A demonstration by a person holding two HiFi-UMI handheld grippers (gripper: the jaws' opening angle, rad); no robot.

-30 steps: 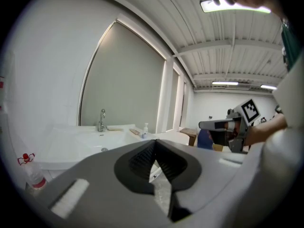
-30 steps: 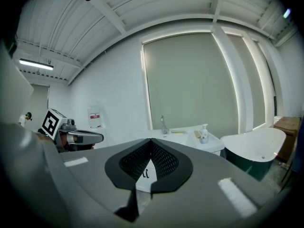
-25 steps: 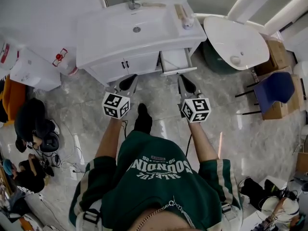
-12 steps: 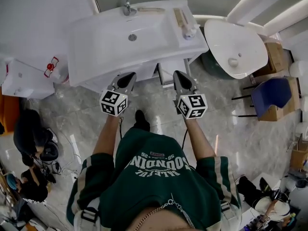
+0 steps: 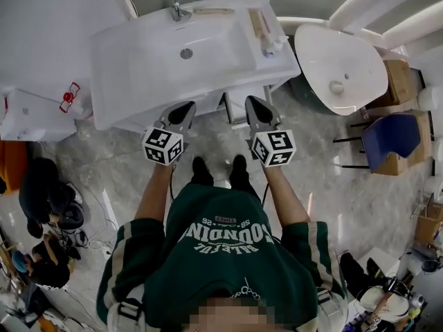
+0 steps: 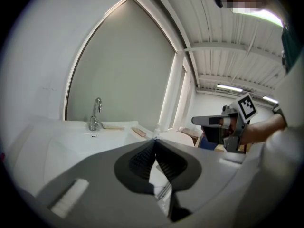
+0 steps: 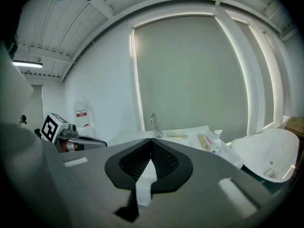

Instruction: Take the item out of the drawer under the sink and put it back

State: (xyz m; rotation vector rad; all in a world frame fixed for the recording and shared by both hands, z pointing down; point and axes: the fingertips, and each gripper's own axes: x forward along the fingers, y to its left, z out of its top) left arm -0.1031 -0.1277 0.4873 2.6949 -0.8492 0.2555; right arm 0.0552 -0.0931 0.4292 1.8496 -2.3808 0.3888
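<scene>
Barely any legible print: one garment logo, the rest too small or just code.
Green sweatshirt (image 5: 228, 254): white block letters across the chest, upside down to head cam, approx. "SOUNDIN"; the smaller line + tiny red tag by it can't be read. Left marker cube (image 5: 163, 146) on left gripper (image 5: 181, 111) & right marker cube (image 5: 272, 148) on right gripper (image 5: 255, 107): b/w square code patterns, no letters. White wall box (image 5: 38, 113): red emblem, no words legible. Wall label (image 7: 81, 114) in right gripper view: red band, print too small.
</scene>
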